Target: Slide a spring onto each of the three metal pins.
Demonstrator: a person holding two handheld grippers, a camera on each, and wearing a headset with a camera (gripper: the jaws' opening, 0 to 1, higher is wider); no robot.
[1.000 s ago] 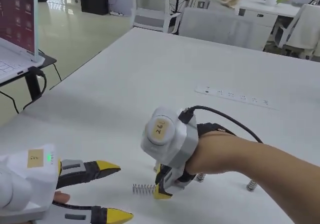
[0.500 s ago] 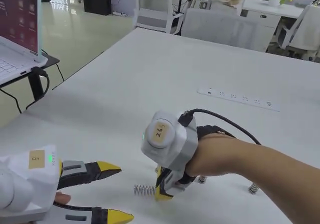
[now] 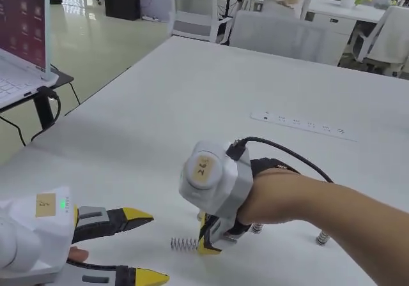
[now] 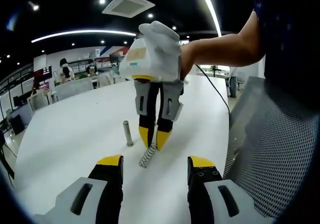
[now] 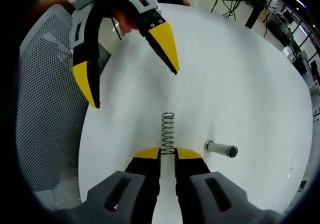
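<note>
While our left hand-held gripper (image 3: 153, 248) sits at the near edge of the desk (image 3: 160, 107) with its jaws spread wide, our right hand-held gripper (image 3: 208, 244) pinches one end of a spring (image 3: 183, 242). That spring lies along the desk, its long axis running from the right jaws toward the left ones. Just beside it a bare pin (image 5: 220, 148) stands upright. Past our wrist, a second spring (image 3: 257, 227) and a third spring (image 3: 323, 237) stand upright. Farther off lies a power strip (image 3: 297, 121).
</note>
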